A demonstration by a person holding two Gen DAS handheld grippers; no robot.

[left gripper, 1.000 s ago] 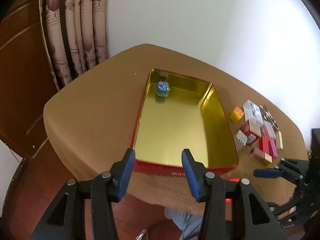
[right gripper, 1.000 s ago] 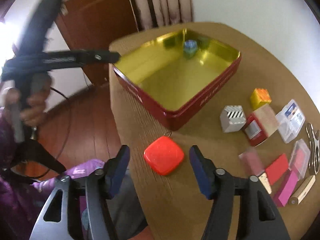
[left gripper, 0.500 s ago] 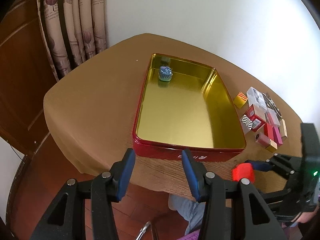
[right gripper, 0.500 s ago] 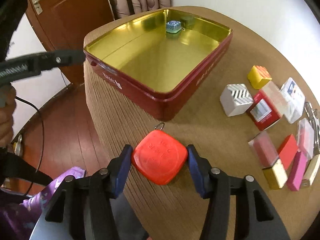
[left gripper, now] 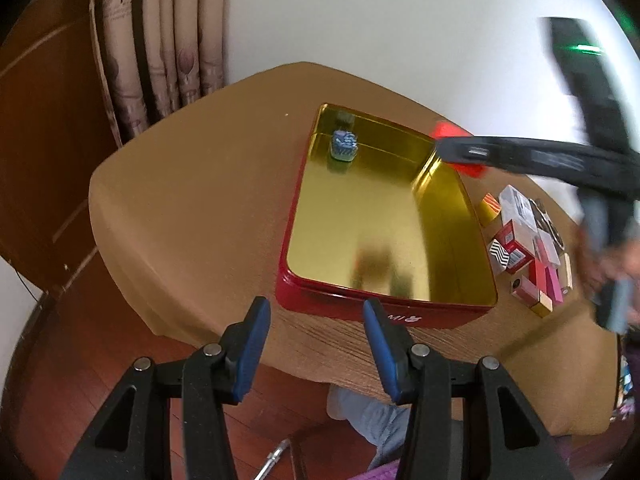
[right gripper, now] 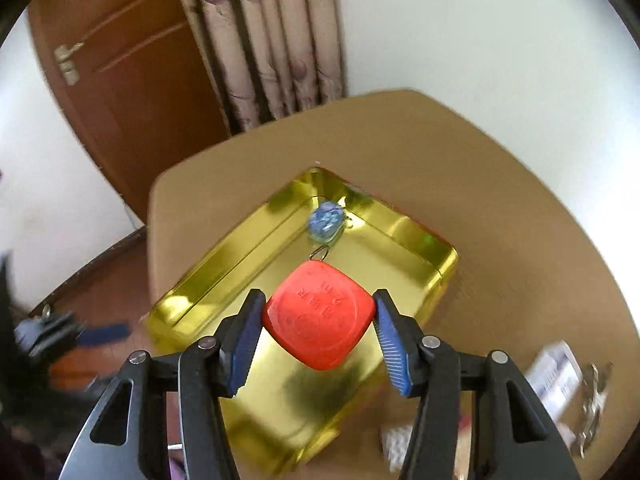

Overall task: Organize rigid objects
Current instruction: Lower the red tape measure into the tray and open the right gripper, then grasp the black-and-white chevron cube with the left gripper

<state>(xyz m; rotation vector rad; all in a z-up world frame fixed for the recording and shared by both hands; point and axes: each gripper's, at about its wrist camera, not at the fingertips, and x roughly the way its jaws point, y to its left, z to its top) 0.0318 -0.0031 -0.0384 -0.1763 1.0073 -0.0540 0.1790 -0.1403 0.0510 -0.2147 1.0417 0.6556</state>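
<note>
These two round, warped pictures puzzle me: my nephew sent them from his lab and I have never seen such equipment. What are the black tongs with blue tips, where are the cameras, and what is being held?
There is no robot here: a person holds a hand-operated gripper in each hand, and a wide-angle camera on each one looks forward along its jaws.

In the left camera's picture, the left gripper is open and empty, hanging by the near edge of the table.

In the right camera's picture, the right gripper clamps a red square tag above a gold-lined red tin. A small blue object already lies in the tin's far corner. Small boxes wait on the table beside the tin.
</note>
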